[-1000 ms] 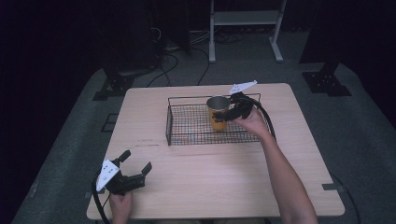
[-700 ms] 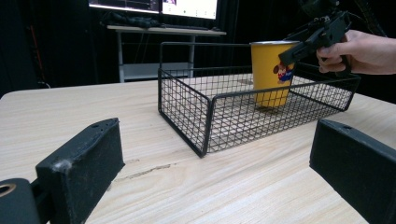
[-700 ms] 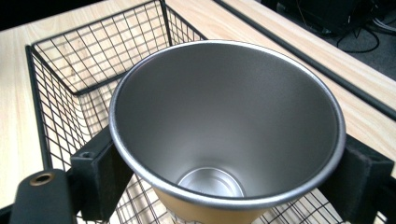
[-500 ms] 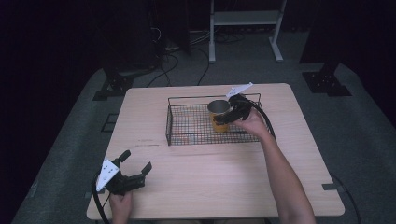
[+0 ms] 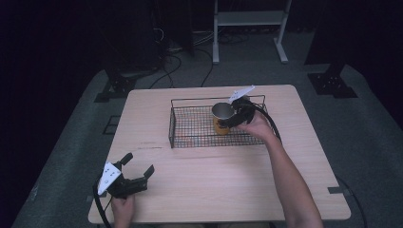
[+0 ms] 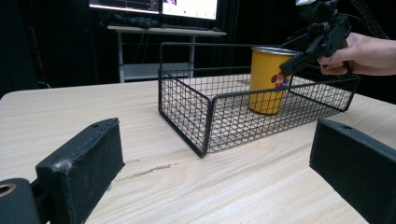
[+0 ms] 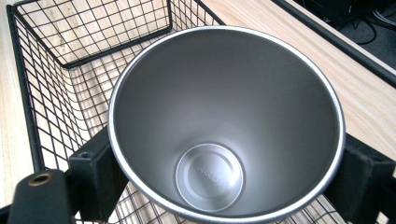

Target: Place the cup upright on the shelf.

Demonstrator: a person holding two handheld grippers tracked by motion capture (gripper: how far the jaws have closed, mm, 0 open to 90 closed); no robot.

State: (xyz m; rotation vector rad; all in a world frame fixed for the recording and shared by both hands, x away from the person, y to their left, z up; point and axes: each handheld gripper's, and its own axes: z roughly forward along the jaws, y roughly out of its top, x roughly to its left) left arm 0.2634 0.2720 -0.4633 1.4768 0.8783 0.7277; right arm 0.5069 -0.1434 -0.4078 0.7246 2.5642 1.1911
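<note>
The right gripper [image 5: 231,118] reaches over the far side of the basket [image 5: 190,140] and has its jaws on both sides of the cup [image 5: 222,118], just under the rim. In the right gripper view the two black jaws press against the cup [image 7: 224,126] wall at left and right, so I judge that it pinches the cup. The grip is high, probably because the basket wall leaves no room to come in lower, and a hold near the rim keeps the cup upright.

The cup stands inside the basket, toward its right part; in the left gripper view its base [image 6: 265,108] seems to rest on the wire floor, but I cannot tell if it is a little lifted.

The left gripper [image 5: 128,178] lies on the table [image 5: 214,185] near the front left corner, well apart from the basket, with its jaws spread and nothing between them. It looks parked, waiting.

The cup is yellow outside, with a small cartoon figure [image 6: 279,79] printed on it. Inside it is plain brushed metal, empty, and narrower at the bottom
</note>
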